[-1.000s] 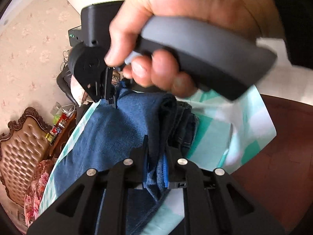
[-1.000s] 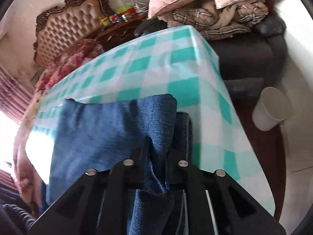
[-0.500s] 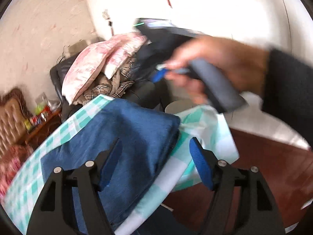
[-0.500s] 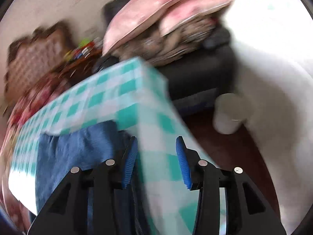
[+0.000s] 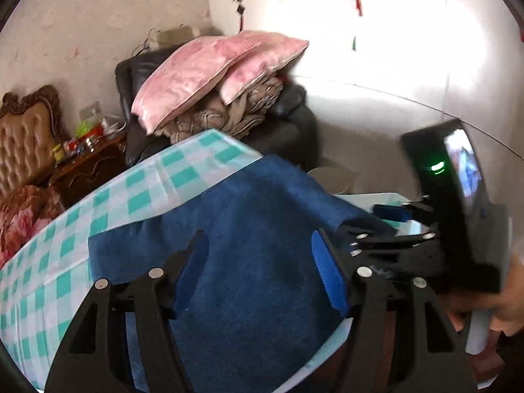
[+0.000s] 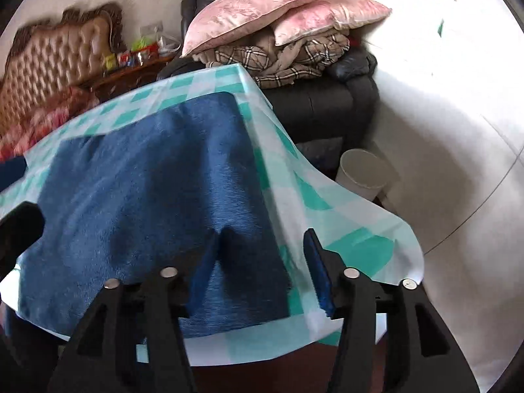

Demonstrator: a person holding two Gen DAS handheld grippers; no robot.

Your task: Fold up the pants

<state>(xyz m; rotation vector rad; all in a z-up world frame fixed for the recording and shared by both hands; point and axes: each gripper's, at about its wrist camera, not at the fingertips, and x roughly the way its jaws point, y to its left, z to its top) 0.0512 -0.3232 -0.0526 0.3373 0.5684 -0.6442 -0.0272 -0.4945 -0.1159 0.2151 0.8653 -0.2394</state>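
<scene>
The blue denim pants (image 5: 255,216) lie folded in a flat rectangle on the green-and-white checked tablecloth (image 5: 137,190), near its corner. My left gripper (image 5: 262,268) hovers over the fold, its jaws closing a little, wide apart, with nothing pressed between the blue pads. In the right wrist view my right gripper (image 6: 260,271) hangs over the near right edge of the pants (image 6: 147,180) with its jaws opening and no cloth pinched. The right gripper (image 5: 386,221) also shows at the right of the left wrist view, held by a hand (image 5: 491,311).
Beyond the table stands a black armchair (image 6: 327,104) stacked with pink pillows (image 6: 268,9) and plaid blankets. A white bin (image 6: 360,173) sits on the floor by the hanging cloth corner (image 6: 376,239). A cluttered wooden side table (image 5: 88,160) and a tufted headboard (image 6: 49,59) stand at the left.
Both grippers let go of the pinched denim fold, spread their jaws and drew back. The pants now lie flat and folded. The right gripper swung from above the fold to the right side.
</scene>
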